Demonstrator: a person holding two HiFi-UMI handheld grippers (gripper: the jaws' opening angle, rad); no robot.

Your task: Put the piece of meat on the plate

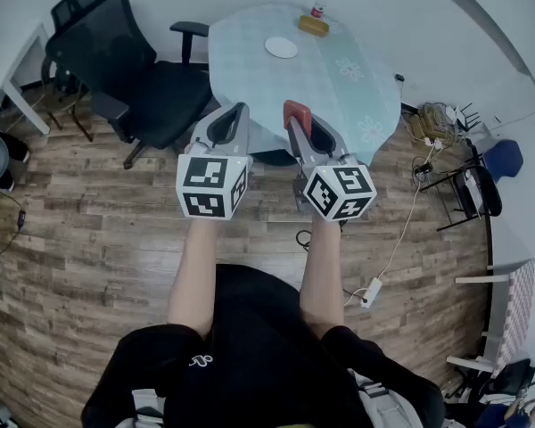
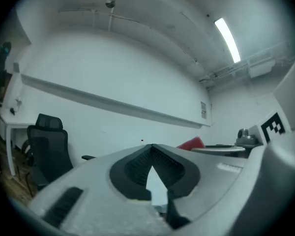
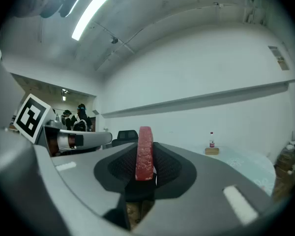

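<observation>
A red slab of meat (image 1: 296, 112) stands on edge between the pads of my right gripper (image 1: 299, 127), which is shut on it. In the right gripper view the meat (image 3: 144, 154) rises above the jaws of that gripper (image 3: 145, 161). My left gripper (image 1: 230, 123) is held level beside it, with its tips together and nothing in them (image 2: 152, 154); the meat (image 2: 191, 143) shows to its right. A small white plate (image 1: 281, 47) lies on the round table (image 1: 250, 69) with a pale blue cloth, well beyond both grippers.
A bottle (image 1: 319, 3) and a wooden box (image 1: 313, 25) stand at the table's far edge. A black office chair (image 1: 125, 69) is left of the table. Cables and a power strip (image 1: 371, 291) lie on the wooden floor at right. A white desk (image 1: 9, 69) stands far left.
</observation>
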